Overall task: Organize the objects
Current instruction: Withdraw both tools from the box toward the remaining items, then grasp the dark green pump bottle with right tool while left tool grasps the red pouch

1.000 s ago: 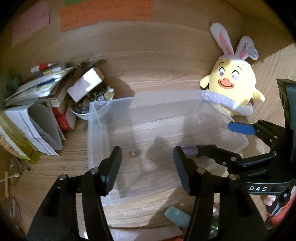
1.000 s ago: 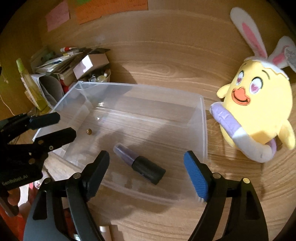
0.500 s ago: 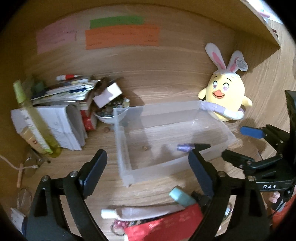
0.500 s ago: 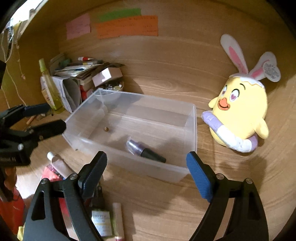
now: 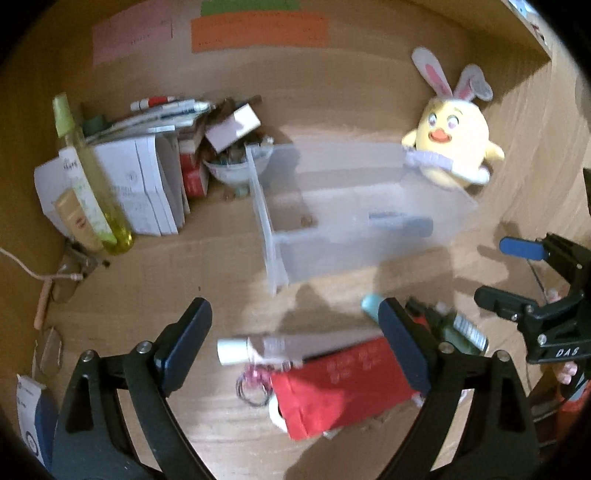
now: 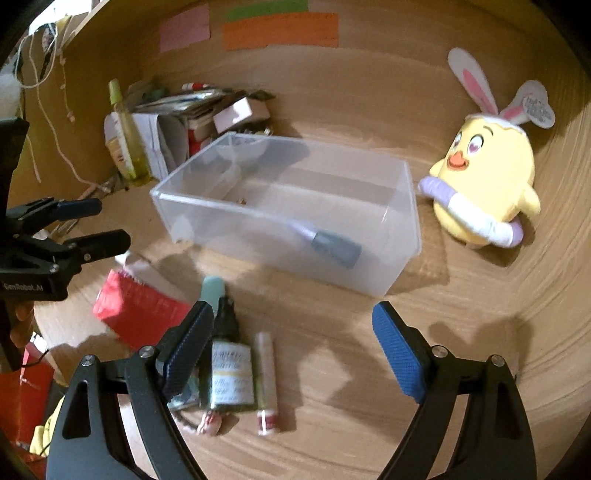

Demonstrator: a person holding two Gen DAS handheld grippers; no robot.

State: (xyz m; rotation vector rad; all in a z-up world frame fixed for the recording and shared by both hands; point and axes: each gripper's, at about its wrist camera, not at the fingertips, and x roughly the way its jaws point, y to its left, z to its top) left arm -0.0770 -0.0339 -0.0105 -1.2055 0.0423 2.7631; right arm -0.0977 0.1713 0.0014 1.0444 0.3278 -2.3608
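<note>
A clear plastic bin [image 6: 402, 206] stands mid-desk; it also shows in the left wrist view [image 5: 269, 229]. A dark-capped purple bottle [image 6: 328, 245] lies inside it. In front of the bin lie a red packet [image 5: 340, 384], a white-capped tube [image 5: 258, 345], a green dropper bottle [image 6: 231, 369], a teal-capped item [image 6: 212, 290] and a small pink tube [image 6: 266, 380]. My left gripper [image 5: 295, 347] is open and empty above the tube and packet. My right gripper [image 6: 293, 345] is open and empty above the loose items.
A yellow bunny-eared plush [image 6: 487, 188] sits right of the bin. Papers, boxes, a bowl of small items [image 5: 234, 168] and a yellow-green spray bottle [image 5: 88, 184] crowd the left. Glasses [image 5: 66, 273] lie at the left edge. Sticky notes [image 6: 280, 29] hang on the back wall.
Both grippers have pulled back from the bin toward the desk front, bringing the loose items into view. The left jaws opened wider. The purple bottle stays in the bin.
</note>
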